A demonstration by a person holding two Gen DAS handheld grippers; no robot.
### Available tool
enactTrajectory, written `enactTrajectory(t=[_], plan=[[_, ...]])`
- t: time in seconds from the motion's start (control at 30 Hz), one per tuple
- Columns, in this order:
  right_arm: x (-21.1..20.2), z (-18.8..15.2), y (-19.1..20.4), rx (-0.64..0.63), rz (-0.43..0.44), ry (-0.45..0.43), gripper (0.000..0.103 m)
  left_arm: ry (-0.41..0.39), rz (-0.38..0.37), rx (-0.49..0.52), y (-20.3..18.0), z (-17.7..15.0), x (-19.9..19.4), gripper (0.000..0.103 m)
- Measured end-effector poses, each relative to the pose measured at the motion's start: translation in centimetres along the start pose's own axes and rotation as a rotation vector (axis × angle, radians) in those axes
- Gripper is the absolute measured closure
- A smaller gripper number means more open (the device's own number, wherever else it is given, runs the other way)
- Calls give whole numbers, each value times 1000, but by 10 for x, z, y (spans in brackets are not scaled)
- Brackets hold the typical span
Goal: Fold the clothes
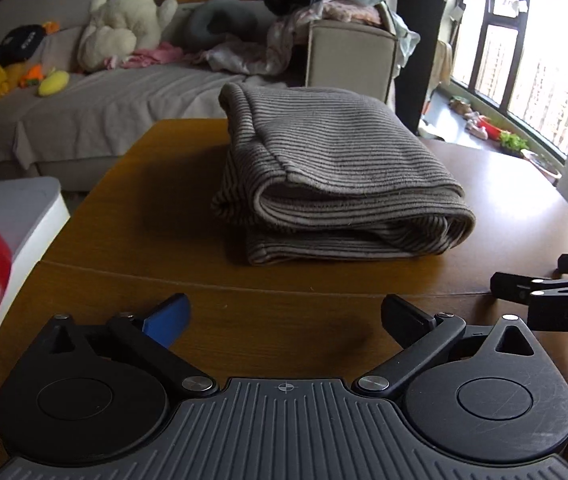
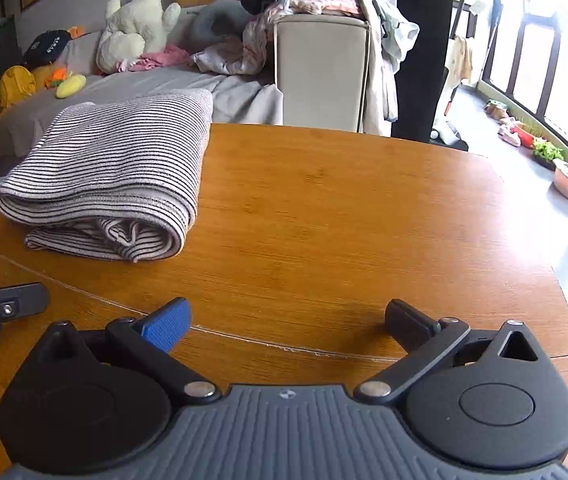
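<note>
Both claws were just hanging low over the wooden table (image 2: 323, 200), spread wide with nothing in them. The left claw (image 1: 284, 320) had the folded striped garment (image 1: 335, 176) lying straight ahead of it, a bit apart from its fingertips. From the right claw (image 2: 287, 320), that same bundle sat ahead and off to its left, well clear of its fingers.

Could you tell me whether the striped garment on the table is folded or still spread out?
Folded: the striped garment lies as a compact stack of layers on the table.
</note>
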State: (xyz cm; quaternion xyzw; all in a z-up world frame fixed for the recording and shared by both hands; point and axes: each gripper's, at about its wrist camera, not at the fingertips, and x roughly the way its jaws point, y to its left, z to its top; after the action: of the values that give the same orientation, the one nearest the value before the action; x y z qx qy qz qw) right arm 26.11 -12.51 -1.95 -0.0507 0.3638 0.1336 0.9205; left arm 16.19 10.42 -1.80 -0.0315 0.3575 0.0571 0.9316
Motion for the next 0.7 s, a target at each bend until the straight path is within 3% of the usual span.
enactTrajectory(t=[0.3, 0.7], plan=[[6, 4, 0, -2, 1, -8, 0, -2, 60, -33, -6, 4, 1, 0], [7, 3, -3, 2, -1, -14, 0, -4, 69, -39, -7, 7, 4, 0]])
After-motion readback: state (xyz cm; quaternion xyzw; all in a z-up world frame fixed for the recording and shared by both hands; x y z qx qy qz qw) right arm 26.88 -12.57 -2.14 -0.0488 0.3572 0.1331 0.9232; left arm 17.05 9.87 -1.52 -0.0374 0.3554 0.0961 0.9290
